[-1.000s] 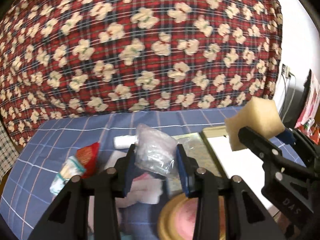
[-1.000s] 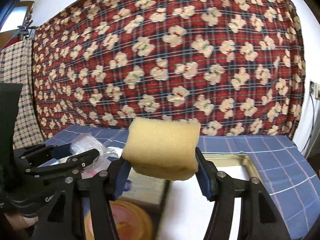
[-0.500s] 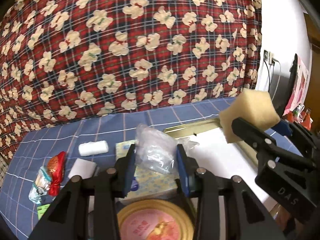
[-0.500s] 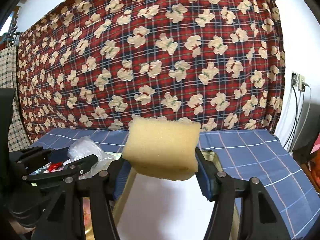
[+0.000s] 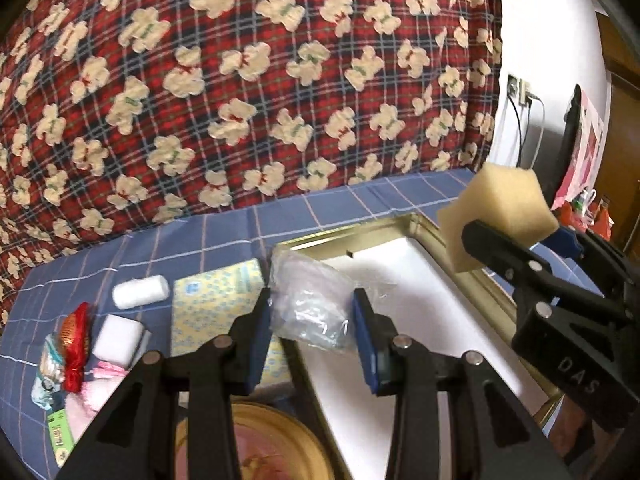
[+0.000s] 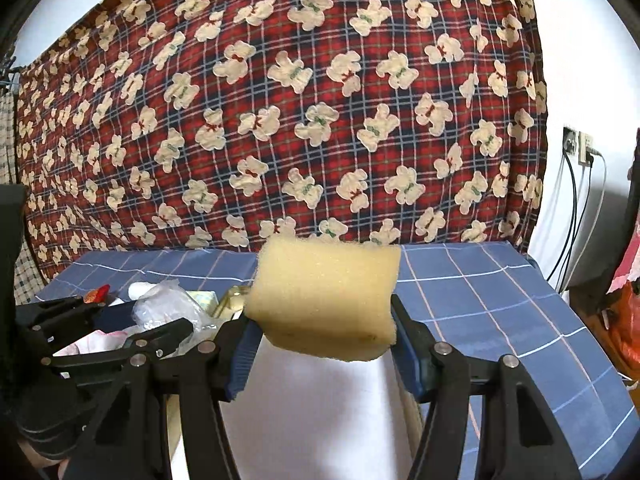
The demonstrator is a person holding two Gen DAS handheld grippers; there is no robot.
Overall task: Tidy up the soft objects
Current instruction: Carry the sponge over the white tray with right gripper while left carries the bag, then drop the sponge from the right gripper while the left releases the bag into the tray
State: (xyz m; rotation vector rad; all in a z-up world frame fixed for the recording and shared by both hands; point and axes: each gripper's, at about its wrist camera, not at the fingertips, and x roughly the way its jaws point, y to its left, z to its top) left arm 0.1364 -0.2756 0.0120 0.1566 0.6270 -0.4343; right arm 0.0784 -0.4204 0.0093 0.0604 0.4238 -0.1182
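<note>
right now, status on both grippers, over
Left hand-held gripper shut on crinkled clear plastic bag. Right hand-held gripper shut on yellow foam sponge block. Both above gold-rimmed white tray, nothing blocking.

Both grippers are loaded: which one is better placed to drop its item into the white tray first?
Right, probably. The right gripper holds the yellow foam sponge squarely over the gold-rimmed white tray; the left gripper with its clear plastic bag hangs over the tray's left rim.

The round gold-rimmed pink tin is cut off by the bottom edge, and the small green label print's too blurry to read.
</note>
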